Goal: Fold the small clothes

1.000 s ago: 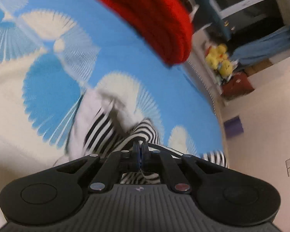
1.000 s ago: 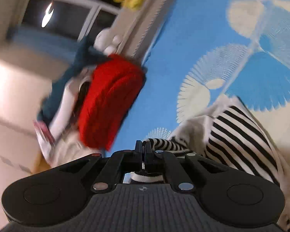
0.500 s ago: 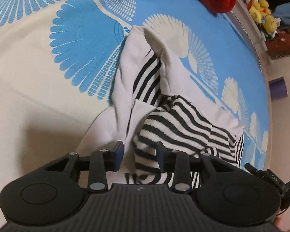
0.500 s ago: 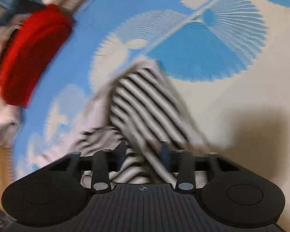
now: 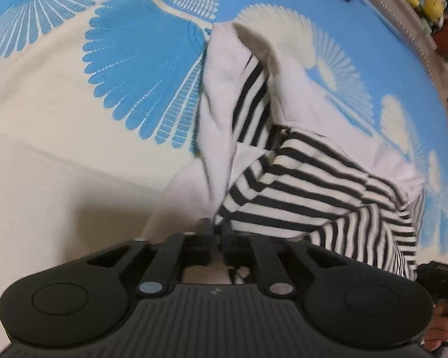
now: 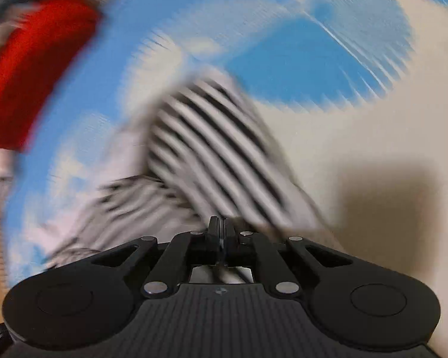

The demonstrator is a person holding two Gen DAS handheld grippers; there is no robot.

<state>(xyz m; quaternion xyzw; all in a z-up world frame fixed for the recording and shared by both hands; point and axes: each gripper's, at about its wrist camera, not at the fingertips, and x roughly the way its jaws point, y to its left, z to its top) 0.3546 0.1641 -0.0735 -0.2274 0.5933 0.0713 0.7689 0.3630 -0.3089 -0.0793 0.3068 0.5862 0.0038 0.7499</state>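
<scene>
Each hand-held gripper, left (image 5: 217, 229) and right (image 6: 221, 226), pinches the striped garment (image 5: 298, 191) at lower centre, likely its near edge, to fold it on the bed (image 5: 59, 155).

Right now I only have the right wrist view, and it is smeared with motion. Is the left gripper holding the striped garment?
Observer: Yes. In the left wrist view, the left gripper has its fingers closed on the near edge of the striped garment.
Operator: Which part of the cloth is at the pinch?
Observer: The spot where the white panel meets the stripes. The panel runs away from the fingers across the bedspread.
Operator: Anything past the bed's edge?
Observer: Yellow plush toys sit beyond the far right edge.
</scene>
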